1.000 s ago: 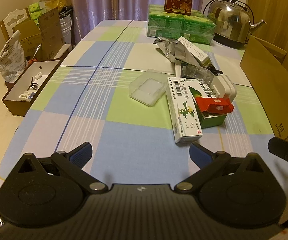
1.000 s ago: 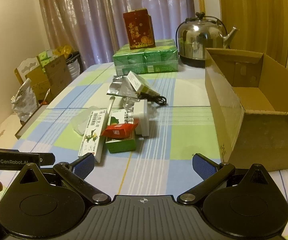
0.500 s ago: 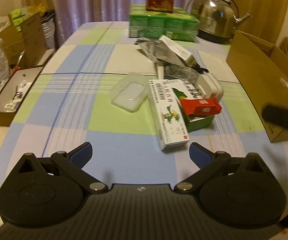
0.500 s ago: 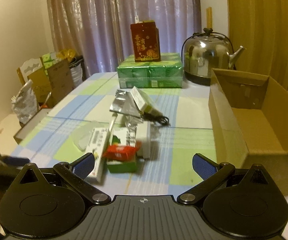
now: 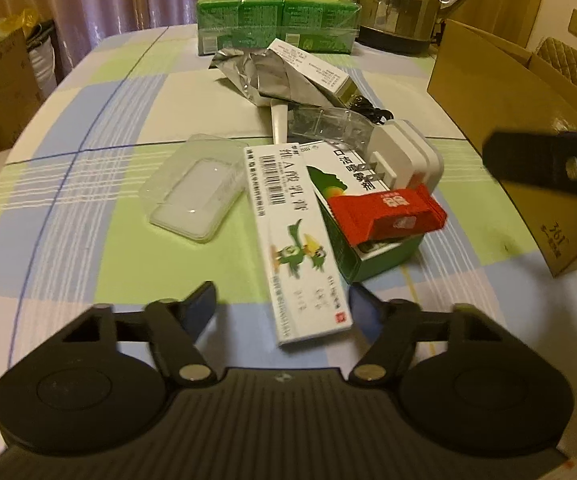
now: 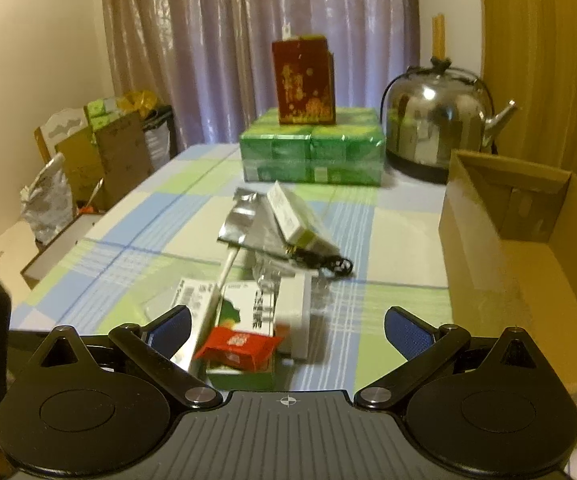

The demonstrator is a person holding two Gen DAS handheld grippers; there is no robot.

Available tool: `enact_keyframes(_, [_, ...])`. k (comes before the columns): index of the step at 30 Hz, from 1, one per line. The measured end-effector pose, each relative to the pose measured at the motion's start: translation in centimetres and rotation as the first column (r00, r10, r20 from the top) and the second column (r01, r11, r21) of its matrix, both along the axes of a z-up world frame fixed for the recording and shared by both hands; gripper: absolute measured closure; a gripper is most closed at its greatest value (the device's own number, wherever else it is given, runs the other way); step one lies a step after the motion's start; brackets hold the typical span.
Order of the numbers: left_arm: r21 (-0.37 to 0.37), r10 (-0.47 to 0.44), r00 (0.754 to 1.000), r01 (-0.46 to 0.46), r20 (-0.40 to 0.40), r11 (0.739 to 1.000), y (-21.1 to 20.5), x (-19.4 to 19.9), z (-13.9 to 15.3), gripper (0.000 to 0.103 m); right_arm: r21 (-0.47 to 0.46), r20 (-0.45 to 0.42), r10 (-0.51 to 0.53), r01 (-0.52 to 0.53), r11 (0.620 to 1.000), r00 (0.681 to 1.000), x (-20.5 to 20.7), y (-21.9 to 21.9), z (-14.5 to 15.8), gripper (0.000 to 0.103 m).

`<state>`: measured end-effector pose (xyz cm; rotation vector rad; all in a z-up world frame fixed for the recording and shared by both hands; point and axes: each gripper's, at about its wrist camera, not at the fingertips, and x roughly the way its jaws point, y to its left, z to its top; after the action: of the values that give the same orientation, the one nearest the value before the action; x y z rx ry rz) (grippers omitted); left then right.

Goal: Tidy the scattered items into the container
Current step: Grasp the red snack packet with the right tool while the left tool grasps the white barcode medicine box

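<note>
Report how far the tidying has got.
Nothing looks done: the cardboard box shows only bare floor. Nothing is in hand; the left tongs are open around the near end of the long white carton, the right tongs open above the red packet. The whole pile is left.

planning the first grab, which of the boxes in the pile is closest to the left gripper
The long white box with the barcode and green bird cartoon: its near end lies between the left gripper fingers.
</note>
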<state>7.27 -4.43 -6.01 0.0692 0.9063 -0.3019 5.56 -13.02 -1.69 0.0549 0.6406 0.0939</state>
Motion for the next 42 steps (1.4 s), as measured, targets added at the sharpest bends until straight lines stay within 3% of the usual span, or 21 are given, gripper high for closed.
enact_keyframes(3, [-0.005,-0.003,1.0,0.003,-0.003,1.0,0.1,0.5,-0.5,0.047,-0.002,-0.011,0.012,-0.012,1.0,1.0,0.4,0.3,-0.4,0.002])
enact_keyframes(5, [0.016,-0.004,1.0,0.004,0.003,1.0,0.2,0.7,-0.6,0.07,-0.002,-0.022,0.016,-0.016,1.0,1.0,0.8,0.6,-0.7,0.003])
enact_keyframes(12, [0.082,0.001,1.0,-0.003,0.03,0.997,2.1,-0.3,0.2,0.07,0.04,-0.082,0.016,-0.013,0.999,0.996,2.2,1.3,-2.4,0.018])
enact_keyframes(15, [0.07,-0.002,1.0,0.0,0.026,0.998,2.5,-0.4,0.1,0.07,0.026,-0.106,0.016,-0.014,1.0,0.994,2.9,2.0,-3.3,0.022])
enact_keyframes(28, [0.093,-0.038,0.998,0.034,0.049,0.995,2.4,-0.4,-0.4,0.057,-0.031,-0.149,0.002,-0.007,1.0,0.989,5.1,3.6,-5.8,0.031])
enact_keyframes(30, [0.092,-0.039,0.998,0.035,0.045,0.995,2.4,-0.3,-0.6,0.057,-0.036,-0.155,0.002,-0.008,0.999,0.988,5.3,3.6,-6.0,0.043])
enact_keyframes(33, [0.088,-0.037,0.998,0.033,0.047,0.996,2.4,-0.2,-0.6,0.057,-0.041,-0.159,-0.01,0.004,0.999,0.987,5.3,3.3,-6.1,0.05])
enact_keyframes(42, [0.108,-0.057,0.996,0.048,0.076,0.993,1.4,0.5,-0.3,0.058,-0.018,-0.156,-0.021,0.018,1.0,0.987,3.3,1.6,-5.4,0.056])
